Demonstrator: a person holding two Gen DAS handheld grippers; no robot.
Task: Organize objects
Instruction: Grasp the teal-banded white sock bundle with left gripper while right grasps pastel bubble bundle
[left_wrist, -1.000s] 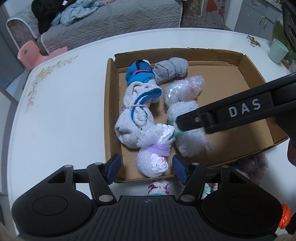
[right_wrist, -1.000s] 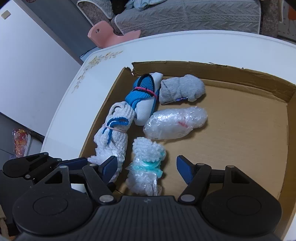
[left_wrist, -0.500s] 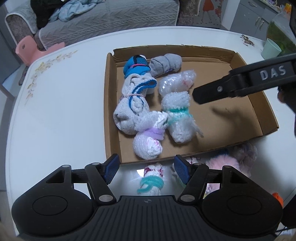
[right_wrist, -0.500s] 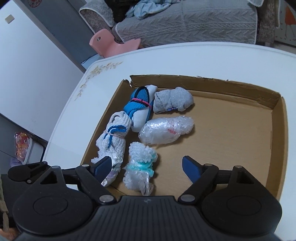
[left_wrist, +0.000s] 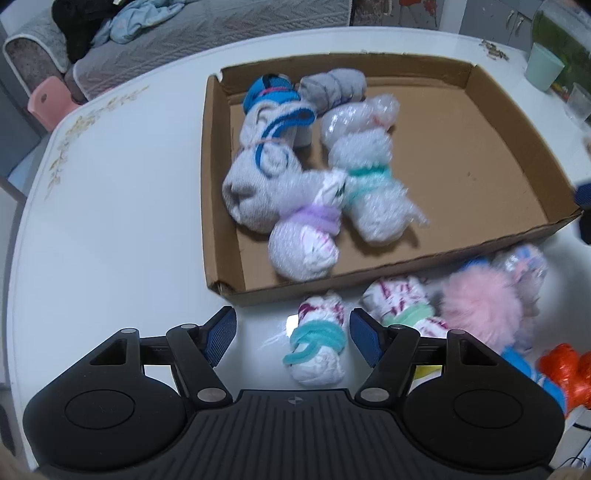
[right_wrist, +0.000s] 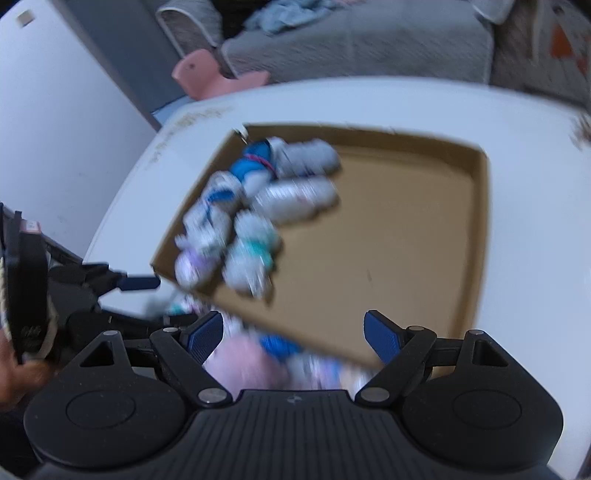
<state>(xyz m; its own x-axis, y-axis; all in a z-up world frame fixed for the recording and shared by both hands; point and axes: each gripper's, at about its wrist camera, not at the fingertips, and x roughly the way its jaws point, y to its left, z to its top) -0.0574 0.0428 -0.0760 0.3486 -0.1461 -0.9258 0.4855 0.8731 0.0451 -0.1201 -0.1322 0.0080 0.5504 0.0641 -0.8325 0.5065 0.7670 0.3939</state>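
Observation:
A cardboard tray (left_wrist: 517, 155) lies on the white table (left_wrist: 110, 221), with several wrapped sock bundles (left_wrist: 306, 184) packed into its left part. In front of the tray lies a white bundle with a teal tie (left_wrist: 317, 347). My left gripper (left_wrist: 293, 332) points down over it, jaws opening, the bundle between the fingers with gaps on both sides. My right gripper (right_wrist: 295, 336) hangs open over the tray's (right_wrist: 424, 229) near edge and holds nothing. The right wrist view is blurred. Below the right gripper lie a pink fluffy bundle (right_wrist: 240, 362) and other loose ones.
Right of the teal-tied bundle lie a white and magenta bundle with a green tie (left_wrist: 402, 306), a pink fluffy bundle (left_wrist: 484, 306) and an orange wrapped item (left_wrist: 565, 373). A pale green cup (left_wrist: 545, 70) stands at the far right. The tray's right half is bare cardboard.
The right gripper has left the tray, pulled back past its near edge, and its jaws stand wider. The left gripper has drawn back, and the teal-tied bundle now lies between its fingers.

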